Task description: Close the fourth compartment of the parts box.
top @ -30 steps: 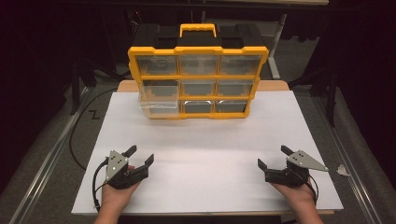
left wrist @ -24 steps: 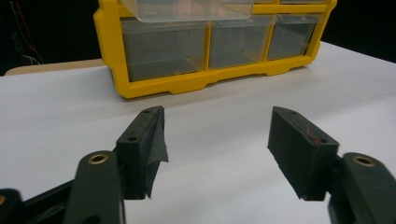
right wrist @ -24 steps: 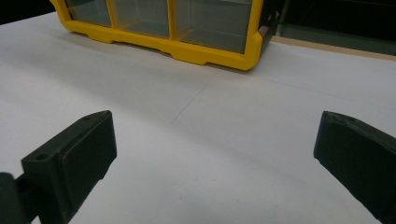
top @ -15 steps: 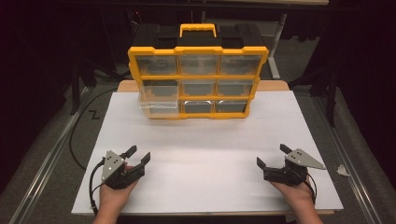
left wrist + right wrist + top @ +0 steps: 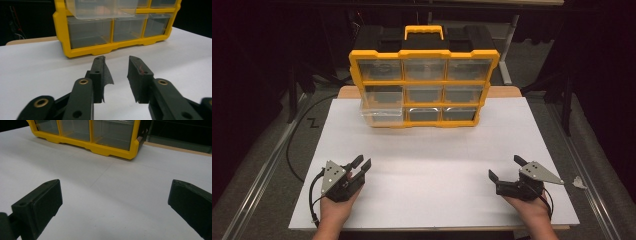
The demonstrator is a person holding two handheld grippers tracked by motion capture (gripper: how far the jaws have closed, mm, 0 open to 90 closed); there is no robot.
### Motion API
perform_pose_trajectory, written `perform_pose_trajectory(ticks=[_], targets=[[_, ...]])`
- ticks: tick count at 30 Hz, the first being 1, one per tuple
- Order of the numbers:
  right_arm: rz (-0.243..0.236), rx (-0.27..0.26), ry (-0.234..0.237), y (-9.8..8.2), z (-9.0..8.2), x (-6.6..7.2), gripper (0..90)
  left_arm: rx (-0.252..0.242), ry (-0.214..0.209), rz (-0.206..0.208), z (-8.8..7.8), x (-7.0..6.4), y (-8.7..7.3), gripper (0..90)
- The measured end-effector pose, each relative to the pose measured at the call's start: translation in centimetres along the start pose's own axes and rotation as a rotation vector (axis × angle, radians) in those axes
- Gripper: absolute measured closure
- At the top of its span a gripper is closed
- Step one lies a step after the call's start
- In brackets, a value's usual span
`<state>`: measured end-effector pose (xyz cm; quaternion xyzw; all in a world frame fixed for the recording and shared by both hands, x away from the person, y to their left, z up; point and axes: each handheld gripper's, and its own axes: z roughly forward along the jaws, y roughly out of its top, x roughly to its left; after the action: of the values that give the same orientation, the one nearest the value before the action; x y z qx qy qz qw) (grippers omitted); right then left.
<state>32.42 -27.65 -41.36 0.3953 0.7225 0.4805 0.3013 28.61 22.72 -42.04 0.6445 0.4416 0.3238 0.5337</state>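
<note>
A yellow organizer (image 5: 424, 75) with clear drawers stands upright at the back of the white table top (image 5: 437, 150). Its middle-left drawer (image 5: 381, 112) is pulled partly out, and it juts out overhead in the left gripper view (image 5: 100, 8). My left gripper (image 5: 361, 162) rests near the front left, its jaws a small gap apart and empty (image 5: 116, 60), pointing at the organizer's lower left drawers (image 5: 88, 31). Near the front right, my right gripper (image 5: 505, 167) is open wide with nothing in it (image 5: 115, 187). The organizer's right corner (image 5: 130, 150) lies ahead of it.
Black cases (image 5: 377, 37) sit behind the organizer. A black cable (image 5: 294, 150) runs along the floor off the table's left edge. The wooden table (image 5: 507, 91) shows behind the white top. Bare white surface lies between the grippers and the organizer.
My left gripper has shifted slightly forward and its jaws have narrowed. The right gripper has barely moved.
</note>
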Motion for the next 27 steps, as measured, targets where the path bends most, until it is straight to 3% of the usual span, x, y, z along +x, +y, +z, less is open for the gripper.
perform_pose_trajectory(ticks=[6,19,27], targets=[[0.009,0.012,0.004,-0.26,0.07,-0.11,0.7,0.001,0.006,-0.018,-0.04,0.34,-0.13,75.0],[0.017,0.012,0.011,-0.16,0.14,-0.21,0.7,-0.016,0.039,0.02,-0.32,0.12,-0.14,88.6],[0.017,0.006,0.012,-0.06,0.41,0.0,0.7,-0.033,0.032,0.023,-0.6,0.28,-0.27,89.3]])
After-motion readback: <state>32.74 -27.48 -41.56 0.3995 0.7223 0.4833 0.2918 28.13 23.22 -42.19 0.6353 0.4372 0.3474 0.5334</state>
